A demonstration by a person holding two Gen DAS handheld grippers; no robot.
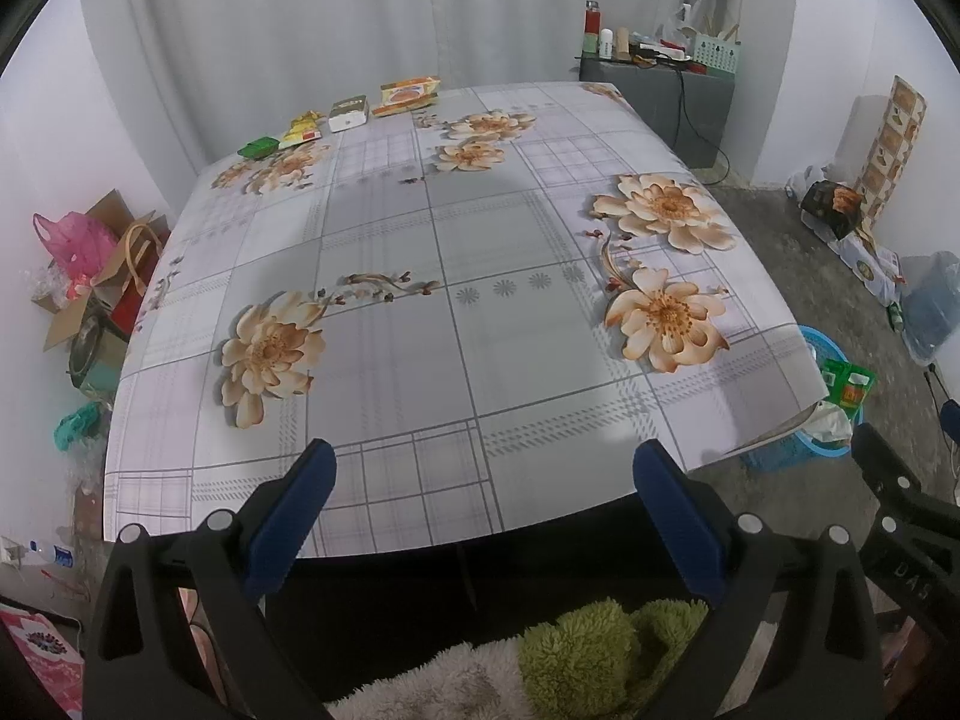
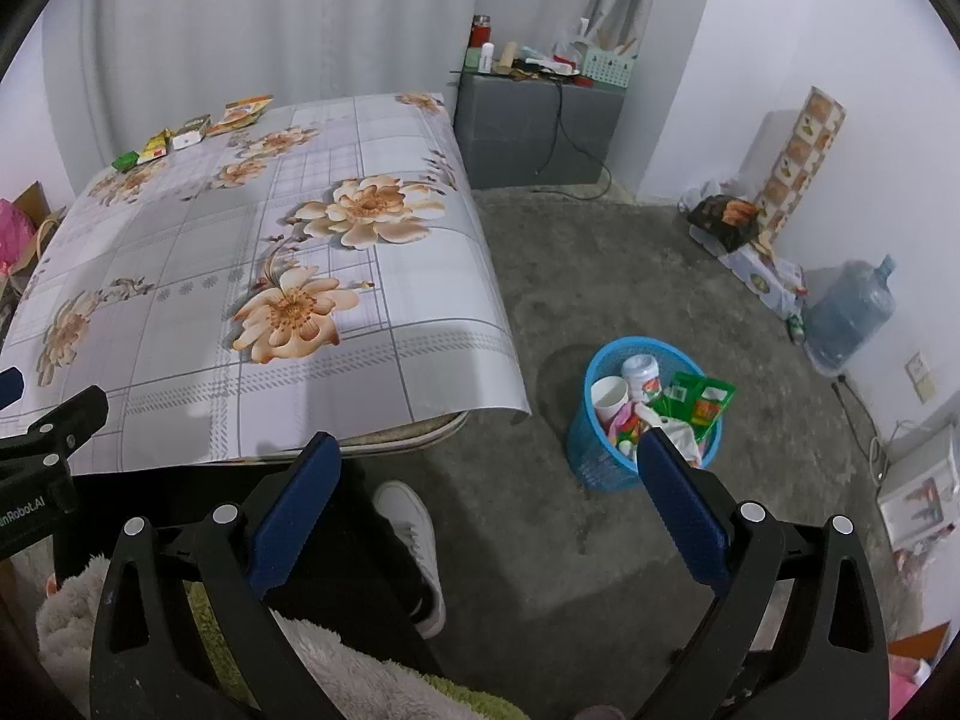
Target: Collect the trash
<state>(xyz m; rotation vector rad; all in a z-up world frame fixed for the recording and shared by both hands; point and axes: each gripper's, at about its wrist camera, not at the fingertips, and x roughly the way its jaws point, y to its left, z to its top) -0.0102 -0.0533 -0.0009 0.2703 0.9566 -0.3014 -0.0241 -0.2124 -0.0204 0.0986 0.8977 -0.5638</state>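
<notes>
Several packets and boxes lie in a row at the table's far left edge: a green packet (image 1: 258, 147) (image 2: 124, 160), a yellow wrapper (image 1: 300, 131) (image 2: 155, 148), a white box (image 1: 348, 112) (image 2: 191, 132) and an orange packet (image 1: 408, 95) (image 2: 240, 111). A blue mesh bin (image 2: 606, 462) (image 1: 798, 450) stands on the floor right of the table, full of cups and wrappers. My left gripper (image 1: 486, 468) is open and empty over the table's near edge. My right gripper (image 2: 489, 462) is open and empty, held above the floor just left of the bin.
The table (image 1: 456, 276) wears a floral plaid cloth. A grey cabinet (image 2: 528, 132) with clutter stands at the back. A water jug (image 2: 849, 312) and bags line the right wall. Boxes and a pink bag (image 1: 78, 240) crowd the left. A person's white shoe (image 2: 414, 540) is below.
</notes>
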